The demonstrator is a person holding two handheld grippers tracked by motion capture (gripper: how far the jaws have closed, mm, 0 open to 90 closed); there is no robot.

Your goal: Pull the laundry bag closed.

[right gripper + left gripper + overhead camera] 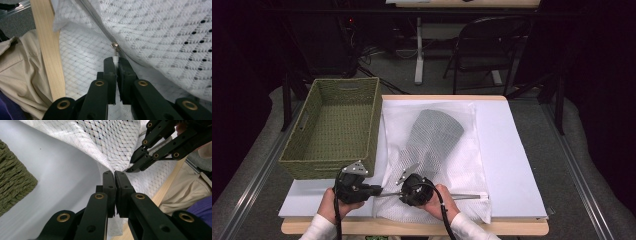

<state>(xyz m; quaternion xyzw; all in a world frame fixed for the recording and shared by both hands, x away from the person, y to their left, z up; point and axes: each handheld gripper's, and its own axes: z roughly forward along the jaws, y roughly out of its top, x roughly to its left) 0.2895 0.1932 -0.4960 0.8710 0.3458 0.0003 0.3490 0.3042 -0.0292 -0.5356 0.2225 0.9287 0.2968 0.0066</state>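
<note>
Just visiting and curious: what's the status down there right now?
Left gripper shut on mesh bag edge. Right gripper shut on zipper pull. Grey garment inside bag. Green basket beside, nothing in the way.

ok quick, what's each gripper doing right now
Left gripper: closed, pinching the edge of the white mesh bag.
Right gripper: closed on the white zipper pull tab of the mesh bag.

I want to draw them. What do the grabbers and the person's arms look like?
Both the left gripper and the right gripper are black, with brass-coloured rivets, grey three-cornered plates on top and trailing black cables. The person's sleeves are white.
</note>
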